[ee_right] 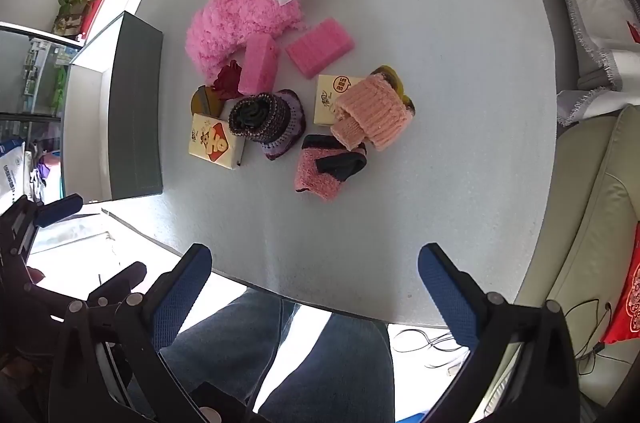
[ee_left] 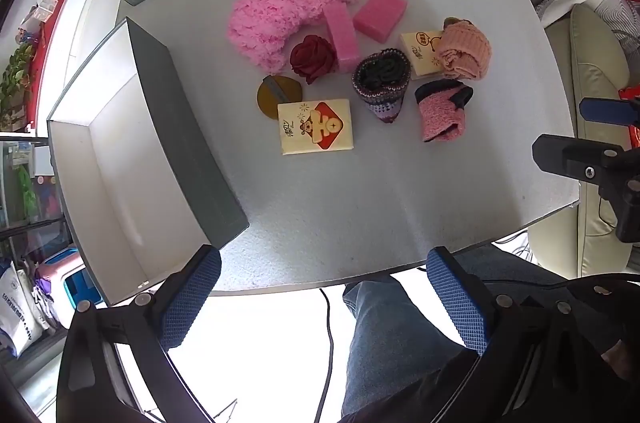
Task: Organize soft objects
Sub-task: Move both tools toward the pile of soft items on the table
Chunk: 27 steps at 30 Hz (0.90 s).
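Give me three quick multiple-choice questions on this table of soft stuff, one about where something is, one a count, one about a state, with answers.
1. Where does the dark red rose lie?
A. inside the far box
B. on the table beside the fluffy pink scarf
C. on the sofa

2. How many pink sponge blocks are on the table?
A. one
B. two
C. four

3. How do the jaws of the left gripper stand?
A. open, nothing between them
B. shut on a sock
C. shut on the rose

Answers:
1. B, it rests on the table against the scarf's edge.
2. B, one upright sponge and one flat sponge.
3. A, the blue pads stand wide apart over the table's near edge.
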### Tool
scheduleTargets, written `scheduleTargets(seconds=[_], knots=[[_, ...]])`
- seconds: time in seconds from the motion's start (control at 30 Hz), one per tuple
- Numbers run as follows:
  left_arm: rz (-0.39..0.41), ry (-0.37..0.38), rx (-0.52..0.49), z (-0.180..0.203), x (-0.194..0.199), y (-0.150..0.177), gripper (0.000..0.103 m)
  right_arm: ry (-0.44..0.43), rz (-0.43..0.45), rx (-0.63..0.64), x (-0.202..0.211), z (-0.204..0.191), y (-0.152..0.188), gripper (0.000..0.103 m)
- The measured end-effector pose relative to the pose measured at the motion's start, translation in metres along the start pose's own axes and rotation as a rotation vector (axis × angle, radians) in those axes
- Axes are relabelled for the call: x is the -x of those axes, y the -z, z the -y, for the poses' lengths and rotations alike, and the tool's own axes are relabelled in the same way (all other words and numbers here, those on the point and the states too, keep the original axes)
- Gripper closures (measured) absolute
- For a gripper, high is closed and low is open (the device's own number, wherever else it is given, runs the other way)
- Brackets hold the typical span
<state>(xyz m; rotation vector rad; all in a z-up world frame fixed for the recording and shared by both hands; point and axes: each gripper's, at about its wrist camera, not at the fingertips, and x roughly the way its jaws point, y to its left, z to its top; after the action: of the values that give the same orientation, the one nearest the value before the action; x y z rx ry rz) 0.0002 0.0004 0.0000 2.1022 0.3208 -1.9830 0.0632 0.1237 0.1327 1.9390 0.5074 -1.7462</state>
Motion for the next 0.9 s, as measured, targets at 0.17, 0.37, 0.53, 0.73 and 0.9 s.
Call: scheduleTargets(seconds=[0.17,0.37,0.53,0.73,0.9], knots=[[-0.001,0.001,0.001,0.002,0.000,0.002,0.000,0.004,-0.006,-0.001,-0.001,-0.003,0.002,0.000],[-0.001,0.002,0.001,0.004,-0.001,0.003,0.000,0.004,-0.007,-0.002,-0.001,-0.009,0.005,0.000],[-0.004,0.009,-0.001,-0.002,-0.003,0.003,0.000,0.000,-0.002,-0.009,-0.003,-0.002,0.006,0.000],[0.008,0.045,0.056,-0.012,-0.005,0.006,0.000,0.001,0.033,-0.076,0.004,0.018,0.010,0.000],[-0.019,0.050,0.142,-0.032,-0.017,0.012,0.000,0.002,0.038,-0.160,0.003,0.039,0.015,0.000]])
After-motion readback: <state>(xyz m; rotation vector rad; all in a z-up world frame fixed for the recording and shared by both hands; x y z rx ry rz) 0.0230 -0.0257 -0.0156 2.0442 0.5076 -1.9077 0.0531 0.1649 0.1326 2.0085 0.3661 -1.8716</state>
